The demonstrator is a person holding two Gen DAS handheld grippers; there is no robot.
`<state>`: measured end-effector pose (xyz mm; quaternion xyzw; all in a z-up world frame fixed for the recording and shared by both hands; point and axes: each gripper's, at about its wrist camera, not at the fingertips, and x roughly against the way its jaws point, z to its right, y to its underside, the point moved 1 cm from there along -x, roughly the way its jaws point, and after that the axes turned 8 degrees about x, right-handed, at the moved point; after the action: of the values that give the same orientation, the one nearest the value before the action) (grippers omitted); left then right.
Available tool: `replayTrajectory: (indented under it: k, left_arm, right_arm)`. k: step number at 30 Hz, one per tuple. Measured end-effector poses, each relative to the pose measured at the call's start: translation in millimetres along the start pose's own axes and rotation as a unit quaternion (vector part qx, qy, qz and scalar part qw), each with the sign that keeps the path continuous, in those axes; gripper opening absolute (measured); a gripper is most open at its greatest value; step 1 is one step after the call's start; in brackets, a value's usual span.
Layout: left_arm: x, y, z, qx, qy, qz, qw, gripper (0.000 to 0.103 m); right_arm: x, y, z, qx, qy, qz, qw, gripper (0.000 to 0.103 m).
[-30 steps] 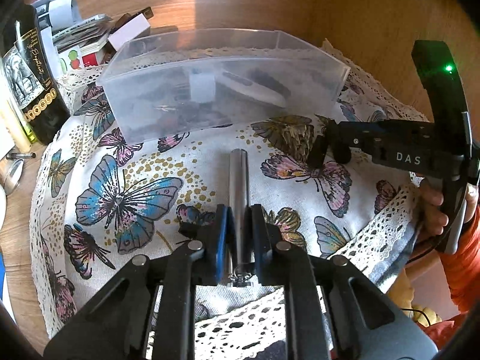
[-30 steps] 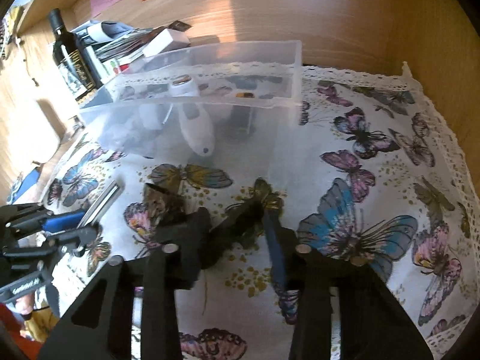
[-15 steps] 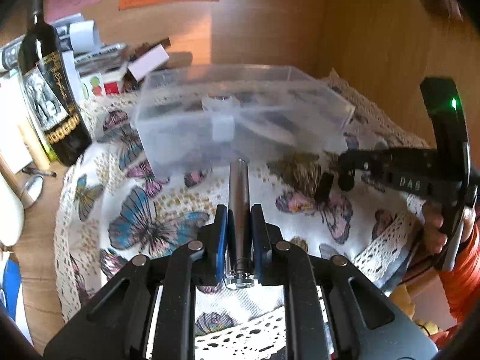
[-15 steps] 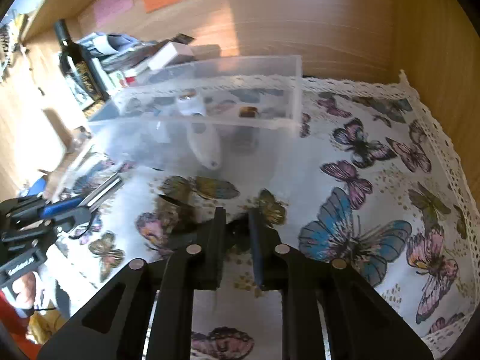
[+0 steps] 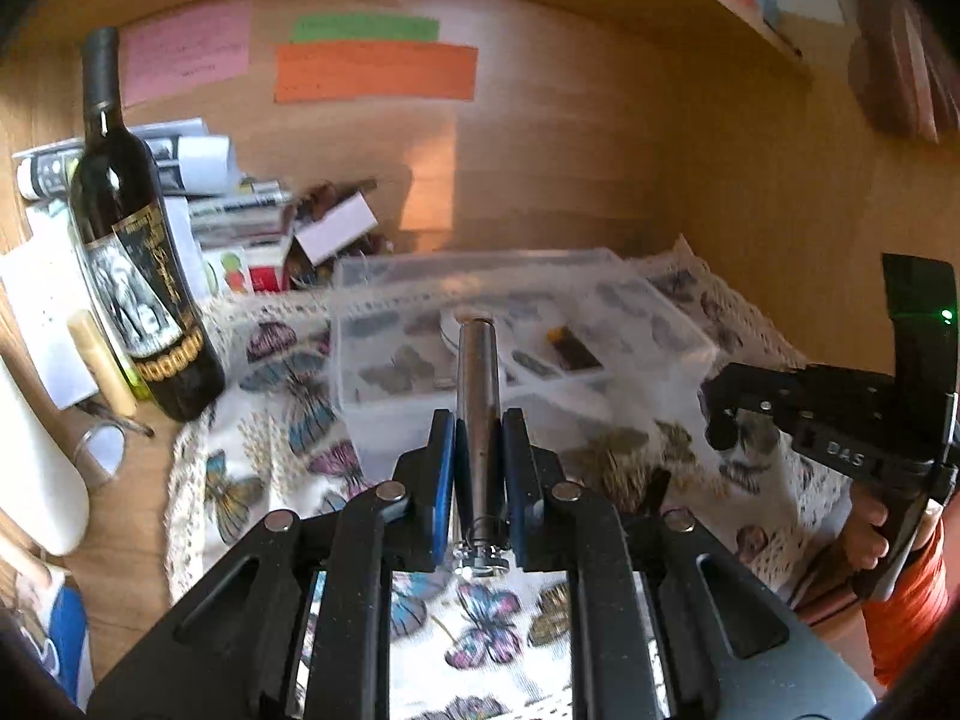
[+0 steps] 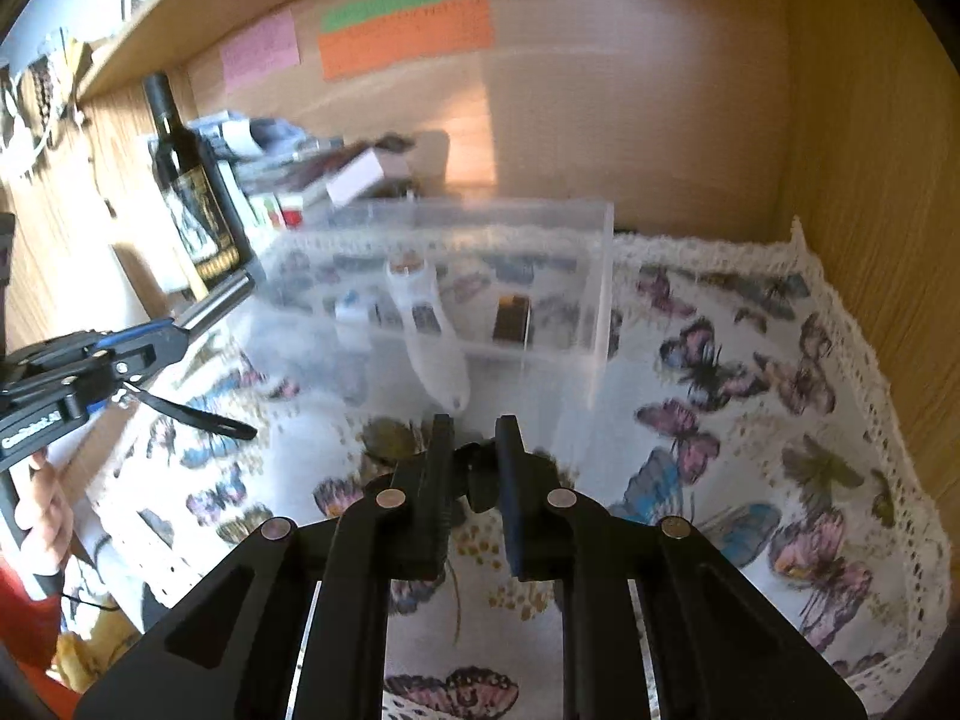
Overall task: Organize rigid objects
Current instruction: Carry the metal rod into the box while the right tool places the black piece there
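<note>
My left gripper (image 5: 478, 420) is shut on a metal cylinder (image 5: 477, 396) and holds it above the cloth, pointing at the clear plastic bin (image 5: 522, 348). It also shows in the right wrist view (image 6: 174, 342), with the cylinder (image 6: 219, 300) near the bin's left wall. My right gripper (image 6: 474, 438) is shut on a small dark object (image 6: 480, 474) and is lifted in front of the bin (image 6: 456, 300). It shows in the left wrist view (image 5: 720, 414) at the right. The bin holds a white device (image 6: 429, 336) and a small brown item (image 6: 512, 318).
A butterfly cloth (image 6: 750, 420) covers the table. A dark wine bottle (image 5: 135, 252) stands left of the bin, with papers and boxes (image 5: 240, 210) behind it. Wooden walls (image 6: 870, 180) close in the back and right. Coloured notes (image 5: 372, 60) hang on the back wall.
Both grippers have risen off the cloth. The right gripper closed on the dark object and lifted it. The left gripper carried the cylinder up toward the bin.
</note>
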<state>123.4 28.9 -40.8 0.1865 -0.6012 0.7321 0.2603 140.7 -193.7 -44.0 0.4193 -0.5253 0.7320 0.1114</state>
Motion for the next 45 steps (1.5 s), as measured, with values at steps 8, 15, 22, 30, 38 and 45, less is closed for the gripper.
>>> replayTrajectory:
  k: [8,15,22,30,38,45]
  left_arm:
    - [0.8,-40.8,-13.5,0.018,0.000,0.022,0.9996,0.015]
    - [-11.6,-65.9,-19.3,0.027,-0.016,0.037,0.9988,0.015]
    - [-51.6,-66.1,-24.9,0.024,-0.028,-0.001,0.9993,0.015]
    - [-88.9,-54.4,-32.8,0.017,-0.044,-0.048,0.9977,0.015]
    - [-99.6,-47.1,-29.8,0.008,-0.044,-0.069,0.9966,0.014]
    - [-82.3,-47.3,-18.3,-0.006,-0.041,-0.055,0.9977,0.026]
  right_arm:
    - [11.0,-33.6,1.3,0.000,0.007,0.048,0.999,0.013]
    - [3.2,-62.4,3.2,0.014,0.012,0.068,0.998,0.013]
    - [-33.7,-67.9,2.9,0.028,0.013,0.032,0.999,0.013]
    - [-77.1,-56.3,3.6,0.041,0.025,-0.031,0.998,0.013]
    - [-89.6,-51.5,0.7,0.049,0.024,-0.058,0.997,0.013]
    - [-80.0,-52.7,-2.6,0.047,0.018,-0.056,0.997,0.016]
